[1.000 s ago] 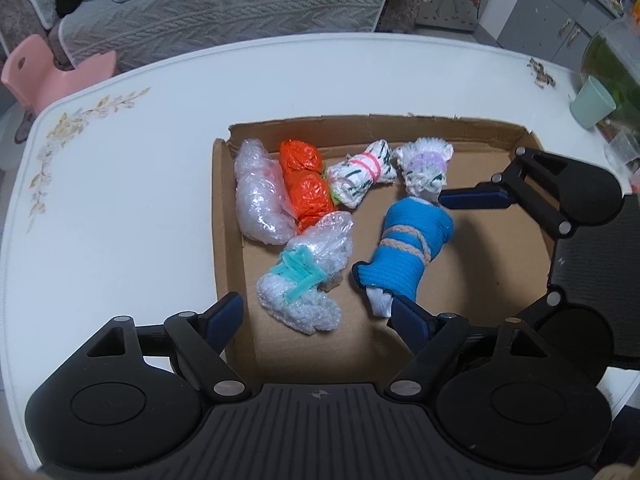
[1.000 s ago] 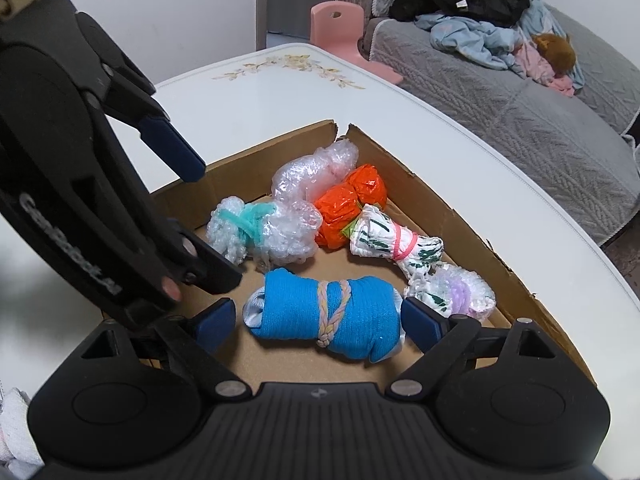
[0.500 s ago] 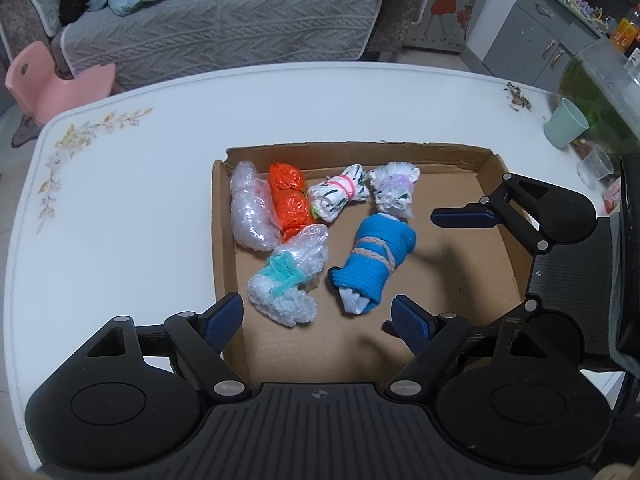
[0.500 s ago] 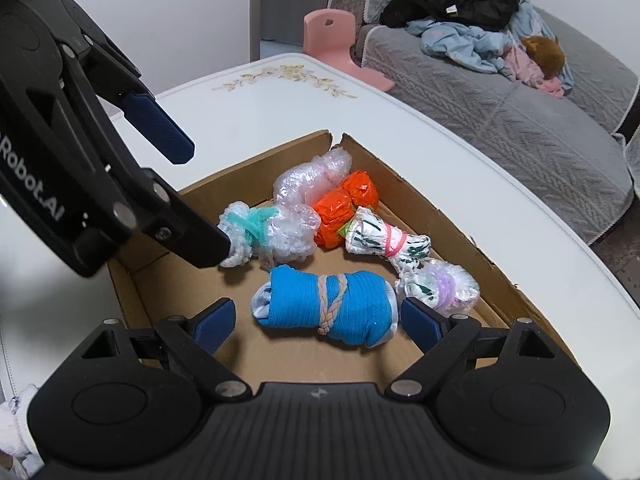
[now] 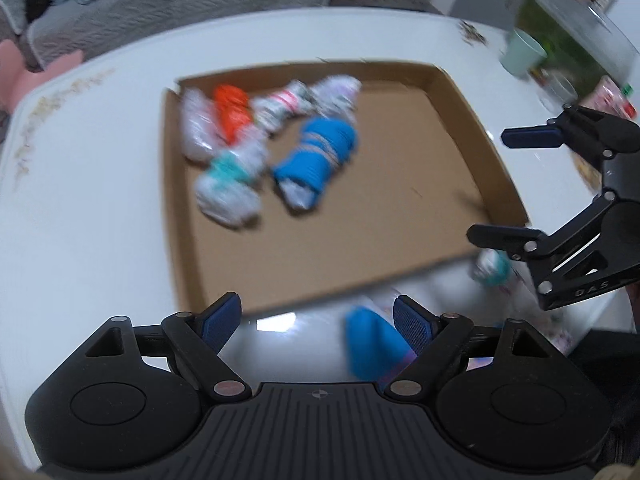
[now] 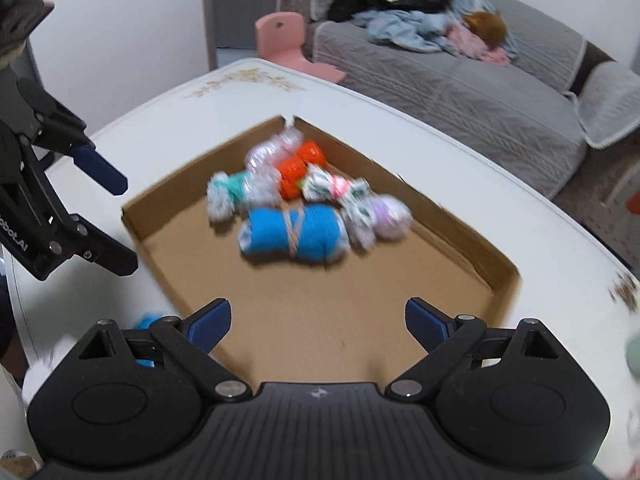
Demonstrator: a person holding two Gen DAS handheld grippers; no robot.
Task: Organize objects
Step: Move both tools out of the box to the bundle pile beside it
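Home living room: grey quilted sofa (image 6: 460, 92) heaped with clothes (image 6: 420, 24), pink child's chair (image 6: 288, 44), floral-edged white table (image 6: 400, 128).

Both grippers: matte black plastic, ribbed centre housing, round discs either side, triangular cut-outs, silver pivot screws. Left gripper (image 5: 318, 318) has dark blue textured pads (image 5: 412, 326). Right gripper (image 6: 318, 322) same build; white lettering on its side, partly legible.

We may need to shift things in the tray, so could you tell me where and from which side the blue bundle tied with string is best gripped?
Grip the blue bundle across its middle, at the string band, coming from above with one finger on each long side. It lies flat on the cardboard tray, its near side clear; other bundles crowd the far side.
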